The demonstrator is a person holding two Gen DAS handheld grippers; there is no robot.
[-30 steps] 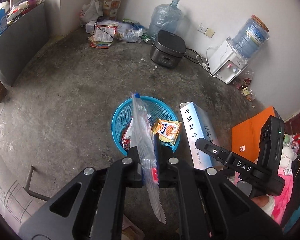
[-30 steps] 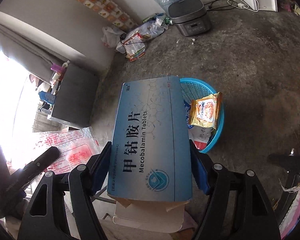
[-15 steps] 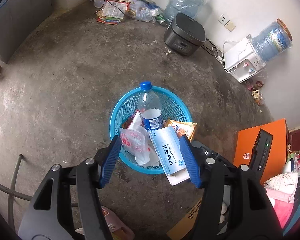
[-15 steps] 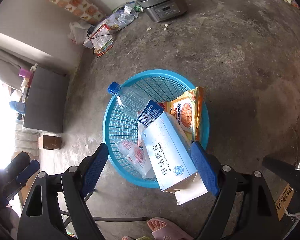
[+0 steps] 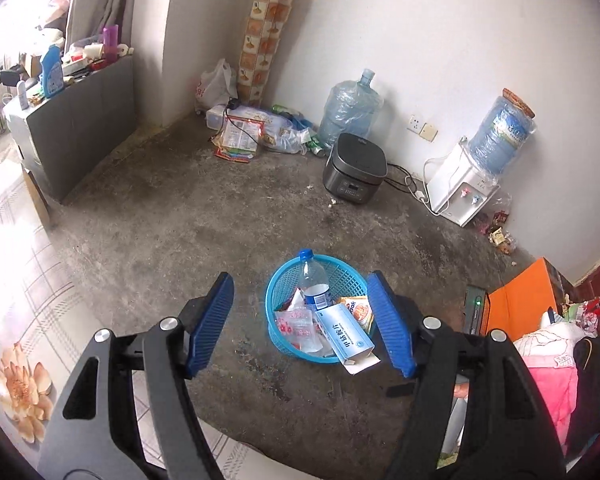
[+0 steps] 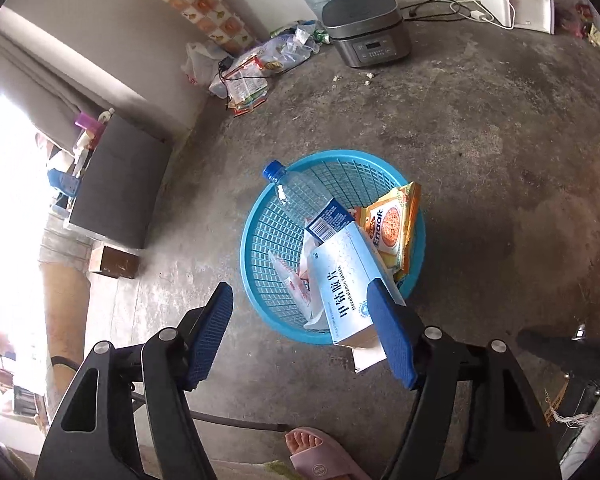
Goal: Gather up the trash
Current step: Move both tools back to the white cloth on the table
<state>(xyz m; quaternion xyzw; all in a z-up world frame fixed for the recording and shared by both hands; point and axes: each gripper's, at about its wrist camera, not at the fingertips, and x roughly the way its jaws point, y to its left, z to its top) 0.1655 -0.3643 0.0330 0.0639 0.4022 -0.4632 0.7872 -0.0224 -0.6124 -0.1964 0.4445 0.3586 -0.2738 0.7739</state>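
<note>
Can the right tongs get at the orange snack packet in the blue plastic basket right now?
Probably yes. The right tongs are empty, closing slightly, just short of the blue plastic basket. The orange snack packet leans uncovered against the far rim, though the pale blue tablet box lies in between.

Basket (image 6: 260, 248): bright blue plastic lattice, holding a clear bottle (image 6: 300, 196) with blue cap and blue-and-white label, a pale blue-and-white box (image 6: 348, 280) with dark lettering, an orange-yellow snack packet (image 6: 392, 228), and a clear bag (image 5: 298, 320) printed in red. Floor (image 6: 480, 140): mottled grey concrete; at the left wrist view's lower left, tile (image 5: 20, 380) with an orange flower print. Rice cooker (image 5: 354, 168): dark grey; dispenser (image 5: 460, 188): white under a blue jug; column (image 5: 266, 40): brown-and-cream patterned squares; finger pads (image 5: 210, 320): blue ribbed on black frames.
</note>
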